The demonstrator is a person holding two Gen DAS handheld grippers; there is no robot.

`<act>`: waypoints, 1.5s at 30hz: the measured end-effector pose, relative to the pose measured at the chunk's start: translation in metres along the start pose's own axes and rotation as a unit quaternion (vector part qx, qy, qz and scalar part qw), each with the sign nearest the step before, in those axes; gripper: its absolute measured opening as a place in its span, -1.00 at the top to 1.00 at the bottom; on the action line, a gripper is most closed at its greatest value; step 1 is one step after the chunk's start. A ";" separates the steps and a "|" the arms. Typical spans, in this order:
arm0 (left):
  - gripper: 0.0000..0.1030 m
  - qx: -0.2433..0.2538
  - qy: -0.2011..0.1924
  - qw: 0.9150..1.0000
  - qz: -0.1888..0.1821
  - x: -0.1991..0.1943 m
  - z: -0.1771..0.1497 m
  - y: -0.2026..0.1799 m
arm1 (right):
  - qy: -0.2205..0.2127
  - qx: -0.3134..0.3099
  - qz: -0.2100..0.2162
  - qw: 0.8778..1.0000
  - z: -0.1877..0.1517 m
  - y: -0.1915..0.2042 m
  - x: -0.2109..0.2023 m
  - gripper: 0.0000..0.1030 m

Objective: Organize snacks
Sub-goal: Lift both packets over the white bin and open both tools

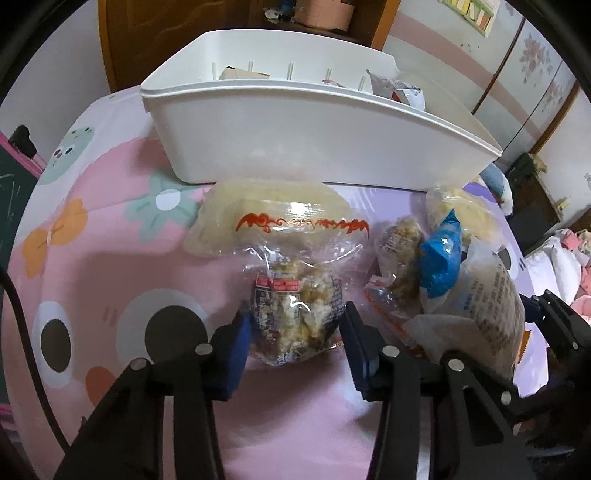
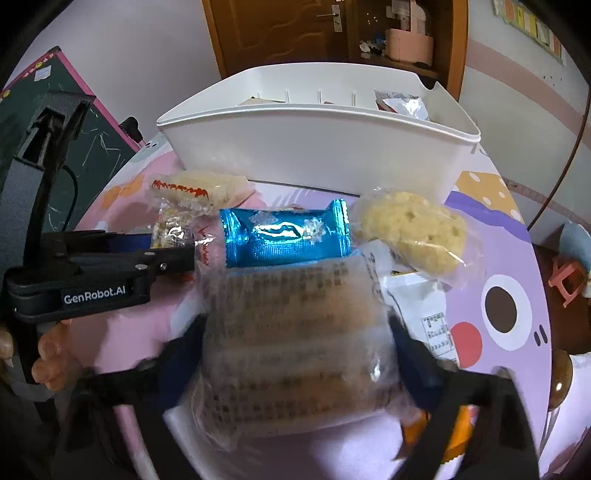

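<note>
My left gripper is shut on a clear-wrapped nut crisp, its blue pads pressing both sides; it lies on the cloth below a long rice cake with red print. In the right wrist view the left gripper comes in from the left. My right gripper is blurred, its fingers against the sides of a wide translucent packet, which also shows in the left wrist view. Beyond it lie a blue foil snack and a yellow puffed cake. A white bin stands behind, holding a few wrappers.
A cartoon-print cloth covers the table. A second nut crisp lies beside the blue snack. An orange packet sits under the right finger. A person's hand holds the left gripper. A chalkboard stands left, a wooden door behind.
</note>
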State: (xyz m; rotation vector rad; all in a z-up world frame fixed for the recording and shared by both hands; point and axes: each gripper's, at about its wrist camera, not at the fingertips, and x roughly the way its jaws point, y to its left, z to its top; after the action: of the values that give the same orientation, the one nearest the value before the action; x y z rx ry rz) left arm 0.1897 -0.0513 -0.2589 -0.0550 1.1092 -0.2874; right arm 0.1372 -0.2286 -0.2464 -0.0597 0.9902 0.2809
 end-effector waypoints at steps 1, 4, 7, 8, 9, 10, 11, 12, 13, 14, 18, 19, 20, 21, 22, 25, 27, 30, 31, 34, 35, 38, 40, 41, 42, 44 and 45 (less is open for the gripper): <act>0.13 -0.002 -0.001 1.000 0.000 -0.002 -0.001 0.000 | 0.000 0.002 0.002 1.000 0.000 -0.001 -0.001 -0.63; 0.13 -0.003 -0.008 1.000 0.000 -0.013 -0.005 0.001 | -0.004 0.010 0.007 1.000 -0.001 -0.003 -0.005 -0.56; 0.13 -0.001 -0.024 1.000 0.002 -0.033 -0.010 0.001 | 0.002 0.013 0.016 1.000 -0.003 -0.001 -0.011 -0.51; 0.13 0.000 -0.030 1.000 0.003 -0.040 -0.012 0.000 | 0.004 0.015 0.020 1.000 -0.004 0.000 -0.013 -0.51; 0.13 0.000 -0.036 0.999 0.003 -0.048 -0.014 -0.001 | 0.006 0.016 0.026 1.000 -0.006 0.003 -0.016 -0.51; 0.13 0.001 -0.041 0.999 0.003 -0.057 -0.015 -0.001 | 0.007 0.017 0.031 0.999 -0.007 0.005 -0.020 -0.51; 0.13 0.001 -0.047 0.999 0.003 -0.065 -0.017 -0.002 | 0.005 0.018 0.034 0.999 -0.008 0.007 -0.024 -0.51; 0.13 0.003 -0.052 0.999 0.002 -0.073 -0.020 -0.003 | 0.001 0.018 0.034 0.999 -0.009 0.011 -0.030 -0.51; 0.13 0.005 -0.057 0.998 0.002 -0.080 -0.022 -0.005 | -0.006 0.014 0.034 0.999 -0.010 0.014 -0.038 -0.51; 0.13 0.008 -0.063 0.998 0.001 -0.088 -0.025 -0.007 | -0.012 0.011 0.032 0.999 -0.011 0.017 -0.045 -0.51; 0.13 0.014 -0.082 0.997 -0.001 -0.122 -0.037 -0.010 | -0.046 0.002 0.022 0.999 -0.016 0.029 -0.080 -0.52; 0.13 0.013 -0.086 0.996 -0.002 -0.128 -0.038 -0.011 | -0.052 0.003 0.021 0.998 -0.017 0.030 -0.086 -0.52; 0.13 0.013 -0.091 0.996 -0.005 -0.136 -0.040 -0.012 | -0.061 0.004 0.021 0.998 -0.018 0.031 -0.094 -0.52; 0.13 0.013 -0.097 0.995 -0.008 -0.145 -0.043 -0.011 | -0.069 0.006 0.021 0.997 -0.019 0.031 -0.101 -0.52; 0.13 0.014 -0.101 0.995 -0.010 -0.151 -0.044 -0.012 | -0.077 0.008 0.020 0.997 -0.020 0.032 -0.110 -0.52; 0.13 0.018 -0.118 0.993 -0.013 -0.172 -0.049 -0.015 | -0.093 0.012 0.016 0.995 -0.022 0.035 -0.129 -0.52; 0.13 0.022 -0.128 0.991 -0.016 -0.187 -0.051 -0.019 | -0.105 0.013 0.012 0.994 -0.020 0.036 -0.141 -0.52; 0.13 0.028 -0.141 0.989 -0.015 -0.207 -0.048 -0.021 | -0.128 0.008 -0.004 0.992 -0.014 0.039 -0.162 -0.53; 0.13 0.030 -0.146 0.989 -0.014 -0.213 -0.047 -0.021 | -0.136 0.004 -0.014 0.991 -0.010 0.040 -0.170 -0.53; 0.12 0.031 -0.163 0.986 -0.006 -0.234 -0.038 -0.020 | -0.166 -0.004 -0.036 0.986 0.005 0.039 -0.194 -0.53; 0.12 0.033 -0.168 0.985 0.000 -0.241 -0.034 -0.020 | -0.172 -0.007 -0.038 0.984 0.008 0.039 -0.200 -0.54; 0.12 0.033 -0.175 0.984 0.013 -0.258 -0.017 -0.017 | -0.201 -0.019 -0.046 0.978 0.027 0.039 -0.221 -0.54; 0.12 0.036 -0.177 0.983 0.017 -0.266 -0.004 -0.016 | -0.226 -0.027 -0.057 0.972 0.043 0.040 -0.235 -0.54; 0.12 0.040 -0.179 0.983 0.022 -0.269 0.003 -0.017 | -0.235 -0.030 -0.061 0.970 0.049 0.041 -0.241 -0.54; 0.12 0.045 -0.183 0.982 0.029 -0.273 0.011 -0.018 | -0.245 -0.031 -0.065 0.967 0.058 0.041 -0.246 -0.54; 0.12 0.053 -0.192 0.979 0.036 -0.280 0.025 -0.021 | -0.267 -0.028 -0.064 0.961 0.079 0.038 -0.255 -0.55; 0.12 0.057 -0.197 0.978 0.038 -0.284 0.034 -0.022 | -0.277 -0.025 -0.064 0.958 0.088 0.036 -0.259 -0.55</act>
State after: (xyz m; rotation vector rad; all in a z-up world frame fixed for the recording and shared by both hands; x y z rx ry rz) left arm 0.0981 -0.0030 0.0092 0.0317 0.6976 -0.2568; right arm 0.0665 -0.2321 0.0200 -0.0861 0.4185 0.1874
